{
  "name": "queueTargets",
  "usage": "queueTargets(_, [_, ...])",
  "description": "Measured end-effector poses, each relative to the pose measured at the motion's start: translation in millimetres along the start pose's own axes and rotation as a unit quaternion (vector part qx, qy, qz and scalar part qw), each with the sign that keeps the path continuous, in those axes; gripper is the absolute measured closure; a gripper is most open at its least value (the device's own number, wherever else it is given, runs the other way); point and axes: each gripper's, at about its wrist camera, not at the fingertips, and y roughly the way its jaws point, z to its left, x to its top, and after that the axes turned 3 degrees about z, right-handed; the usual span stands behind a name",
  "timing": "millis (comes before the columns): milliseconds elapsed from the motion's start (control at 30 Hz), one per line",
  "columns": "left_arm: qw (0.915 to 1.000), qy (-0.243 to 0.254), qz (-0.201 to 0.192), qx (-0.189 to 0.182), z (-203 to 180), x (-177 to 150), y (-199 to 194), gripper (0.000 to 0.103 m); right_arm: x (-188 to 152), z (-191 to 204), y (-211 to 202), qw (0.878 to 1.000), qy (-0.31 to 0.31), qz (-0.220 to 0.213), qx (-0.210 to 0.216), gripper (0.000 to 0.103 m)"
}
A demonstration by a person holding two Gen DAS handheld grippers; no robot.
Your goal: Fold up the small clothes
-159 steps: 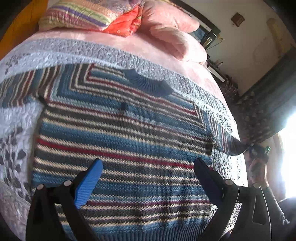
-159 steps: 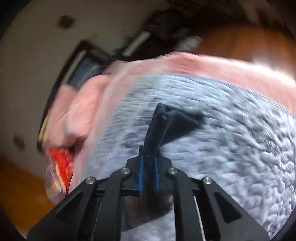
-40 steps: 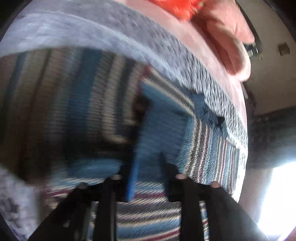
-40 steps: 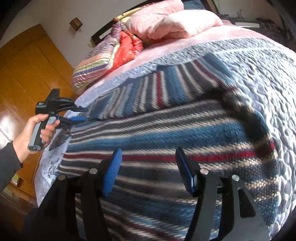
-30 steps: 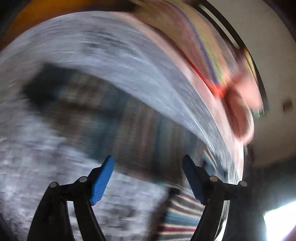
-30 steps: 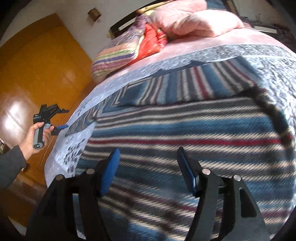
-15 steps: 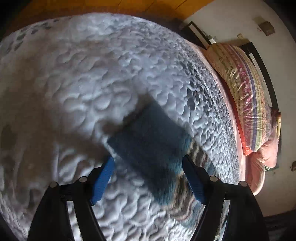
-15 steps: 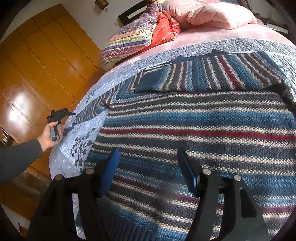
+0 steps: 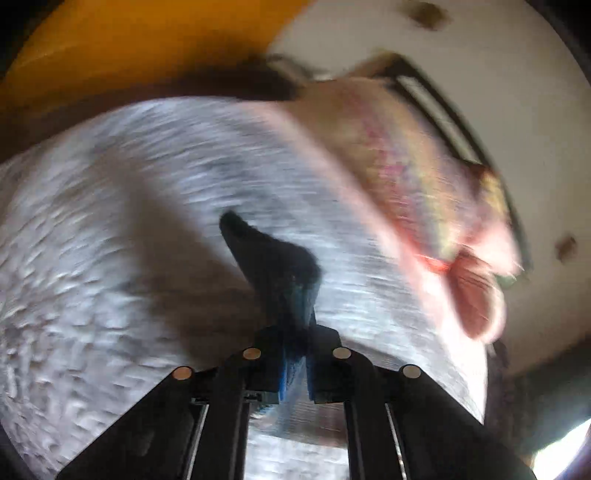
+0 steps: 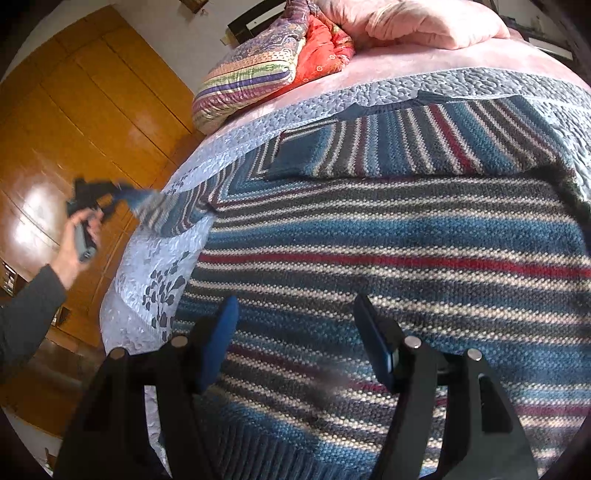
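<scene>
Wooden wardrobe doors [image 10: 74, 122] fill the far left behind the bed, whose grey-blue quilt [image 10: 147, 258] carries the striped sweater [image 10: 388, 236]. From my left claw [image 9: 295, 365] outward: I see its jaws pressed together on the dark blue cuff [image 9: 273, 266] of the sweater's sleeve, the knit standing up between the blue pads above the blurred quilt [image 9: 110, 258]. In the right wrist view that same claw [image 10: 92, 192] shows in the person's hand [image 10: 77, 240], drawing the striped sleeve [image 10: 173, 214] up off the quilt at the bed's left edge. My right claw [image 10: 295, 339] hangs spread over the sweater's lower body, fingers [image 10: 218, 343] apart and holding nothing. The sweater lies flat across the bed, with its other sleeve folded over the chest. Beyond it sit a striped pillow [image 10: 251, 77], a red cushion [image 10: 325, 51] and a pink pillow [image 10: 424, 22]
</scene>
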Motion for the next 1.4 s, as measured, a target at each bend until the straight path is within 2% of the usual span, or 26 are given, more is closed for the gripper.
queueTargets(100, [0.9972,0.051,0.006,-0.055,-72,-10,2,0.096,5,-6,-7,1.0,0.013,0.002,0.004,0.038])
queueTargets(200, [0.9888,0.101,0.031,-0.105,-149,-31,22,0.096,8,-13,-15,0.999,0.031,0.001,0.015,0.038])
queueTargets(333, [0.9789,0.147,0.064,-0.127,-211,-68,55,0.096,15,-28,-29,0.998,0.053,-0.005,0.026,0.038])
queueTargets(433, [0.9716,0.177,0.097,-0.124,-242,-104,89,0.096,24,-48,-38,0.997,0.076,-0.01,0.033,0.037])
queueTargets(533, [0.963,0.207,0.133,-0.11,-257,-146,123,0.096,35,-64,-41,0.995,0.093,-0.013,0.04,0.037])
queueTargets(633, [0.9506,0.241,0.176,-0.086,-266,-192,166,0.096,53,-80,-41,0.992,0.112,-0.023,0.048,0.036])
queueTargets(733, [0.9336,0.278,0.22,-0.053,-270,-237,204,0.095,81,-98,-32,0.987,0.142,-0.028,0.07,0.026])
queueTargets(800, [0.9223,0.304,0.237,-0.027,-269,-257,221,0.085,100,-109,-22,0.981,0.169,-0.016,0.096,0.015])
queueTargets(867, [0.9178,0.323,0.231,-0.019,-268,-269,221,0.067,123,-121,-5,0.971,0.199,0.005,0.129,0.013])
queueTargets(933, [0.9237,0.322,0.204,-0.036,-266,-269,201,0.028,144,-127,9,0.965,0.211,0.016,0.153,0.013])
queueTargets(967, [0.9277,0.319,0.189,-0.045,-262,-266,188,0.023,158,-132,25,0.958,0.222,0.031,0.177,0.016])
queueTargets(1000, [0.9309,0.31,0.184,-0.056,-256,-263,173,0.021,166,-135,37,0.953,0.231,0.044,0.189,0.02])
queueTargets(1067, [0.9345,0.288,0.199,-0.064,-243,-257,158,0.021,177,-140,67,0.942,0.254,0.079,0.204,0.036])
queueTargets(1233, [0.9504,0.221,0.203,-0.083,-191,-252,108,0.02,190,-132,124,0.933,0.263,0.132,0.204,0.043])
queueTargets(1300, [0.9559,0.189,0.205,-0.092,-168,-254,92,0.02,193,-126,136,0.939,0.258,0.146,0.176,0.044])
queueTargets(1400, [0.9619,0.155,0.205,-0.093,-146,-257,77,0.02,195,-113,146,0.938,0.256,0.16,0.168,0.044])
